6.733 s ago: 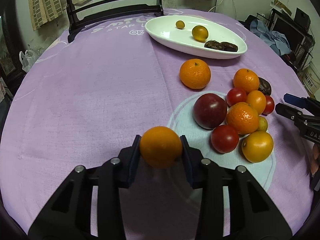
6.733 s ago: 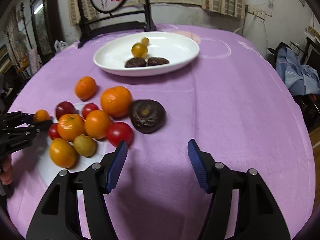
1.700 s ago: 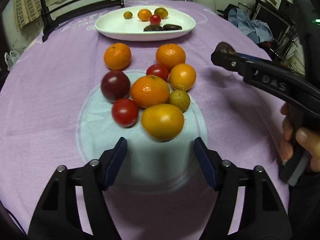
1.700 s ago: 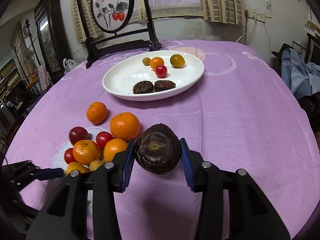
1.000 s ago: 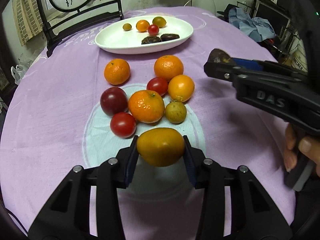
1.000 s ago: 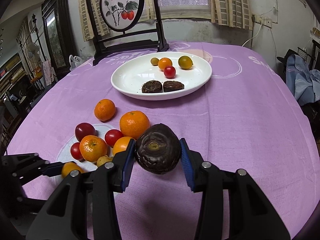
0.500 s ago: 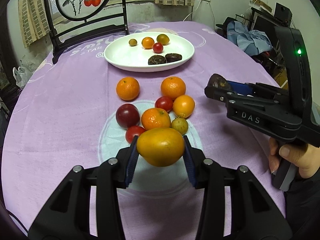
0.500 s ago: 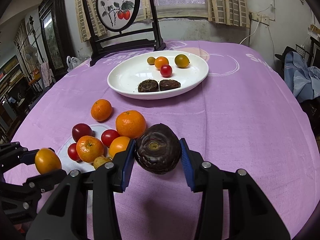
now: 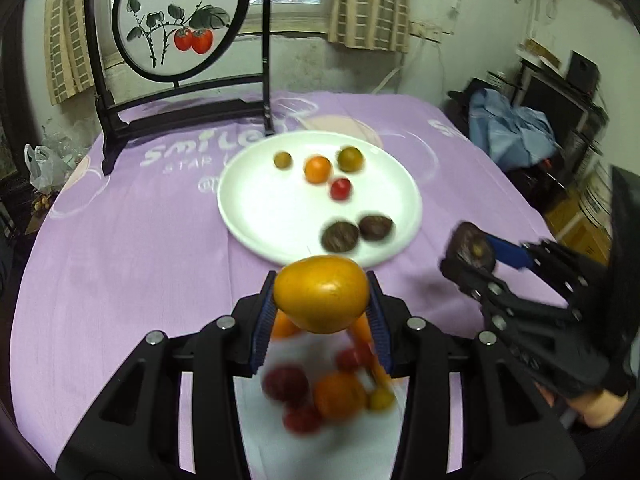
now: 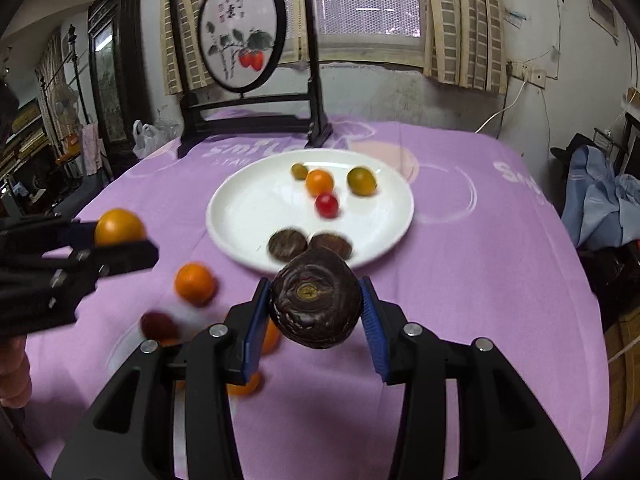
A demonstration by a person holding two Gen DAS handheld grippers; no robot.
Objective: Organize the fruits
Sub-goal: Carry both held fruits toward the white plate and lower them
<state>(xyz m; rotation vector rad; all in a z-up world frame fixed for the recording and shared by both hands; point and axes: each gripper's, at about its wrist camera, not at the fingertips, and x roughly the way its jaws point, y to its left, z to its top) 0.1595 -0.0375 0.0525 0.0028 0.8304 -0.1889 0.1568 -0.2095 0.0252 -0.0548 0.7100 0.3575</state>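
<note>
Looking first at the biggest thing, we see the round counter point(image 10: 480, 248) under a purple cloth, and at its far edge a dark wooden screen point(image 10: 242, 28) with painted red fruit stands upright. Near the middle of the counter lies the white plate point(image 10: 248, 208). On it we count six pieces: a small olive-green fruit point(image 10: 299, 171), a small orange point(image 10: 319, 182), a yellow-green fruit point(image 10: 361, 181), a red cherry tomato point(image 10: 327, 205), and two dark wrinkled fruits point(image 10: 287, 245) side by side at the near rim.

Our left gripper point(image 9: 321, 304) is raised above the counter, just before the near rim of the plate, and its jaws are clamped on a yellow-orange fruit point(image 9: 321, 298). Our right gripper point(image 10: 315, 305) is to the right of it, also raised, with its jaws clamped on a dark brown wrinkled fruit point(image 10: 315, 298), the biggest dark one.

Below the left gripper, a blurred pile of fruits point(image 9: 332, 394) rests on a pale round patch of the cloth: some orange, some red, one small and yellowish. In the right wrist view a loose orange point(image 10: 195, 283) lies on the cloth between this pile and the plate.
</note>
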